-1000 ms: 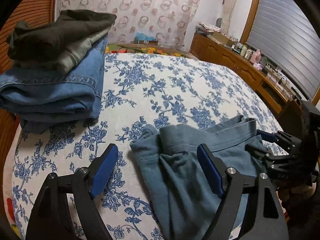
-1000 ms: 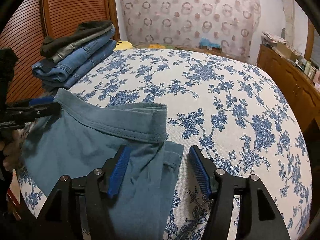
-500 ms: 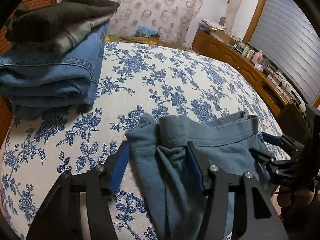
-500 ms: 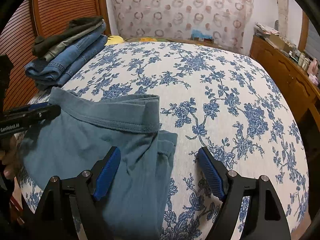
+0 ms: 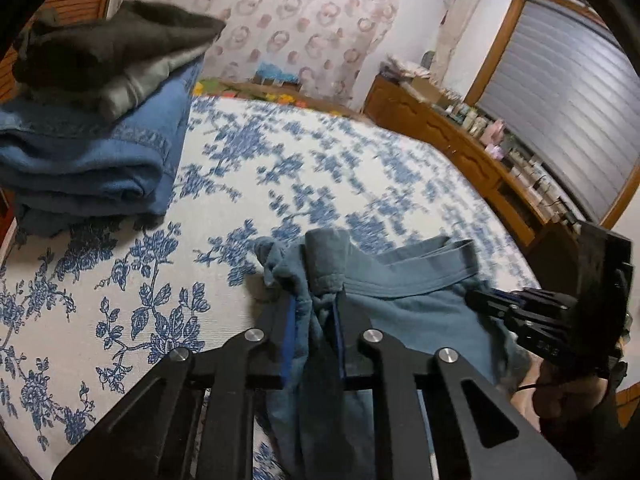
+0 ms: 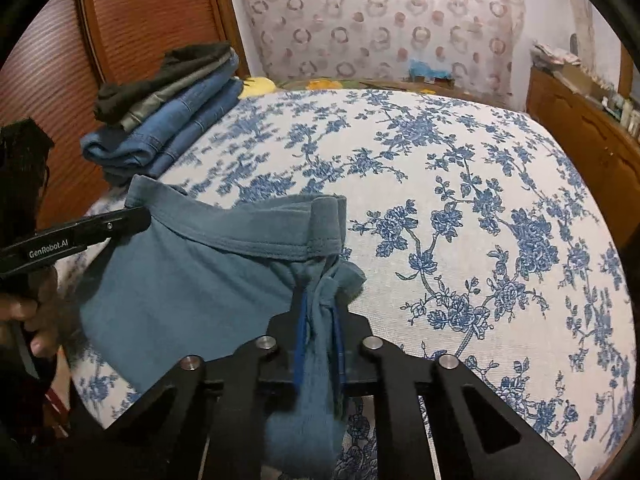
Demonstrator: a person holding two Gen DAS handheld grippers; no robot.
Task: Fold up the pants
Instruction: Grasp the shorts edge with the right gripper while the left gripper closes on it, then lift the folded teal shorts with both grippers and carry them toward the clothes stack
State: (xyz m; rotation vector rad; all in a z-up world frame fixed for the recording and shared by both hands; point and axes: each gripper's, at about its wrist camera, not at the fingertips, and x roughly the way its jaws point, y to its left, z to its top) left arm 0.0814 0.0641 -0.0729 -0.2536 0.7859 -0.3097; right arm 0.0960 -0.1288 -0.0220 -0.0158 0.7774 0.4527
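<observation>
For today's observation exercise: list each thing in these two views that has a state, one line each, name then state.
teal pants: unfolded, waistband bunched, both ends pinched.
left claw: just closed, shut on the pants.
right claw: just closed, shut on the pants.
stack of pants: folded, piled at the bed's far corner.
window blind: lowered.

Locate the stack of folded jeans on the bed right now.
The stack of folded jeans sits at the bed's far left edge against the wooden slatted panel, beyond the teal pants.
</observation>
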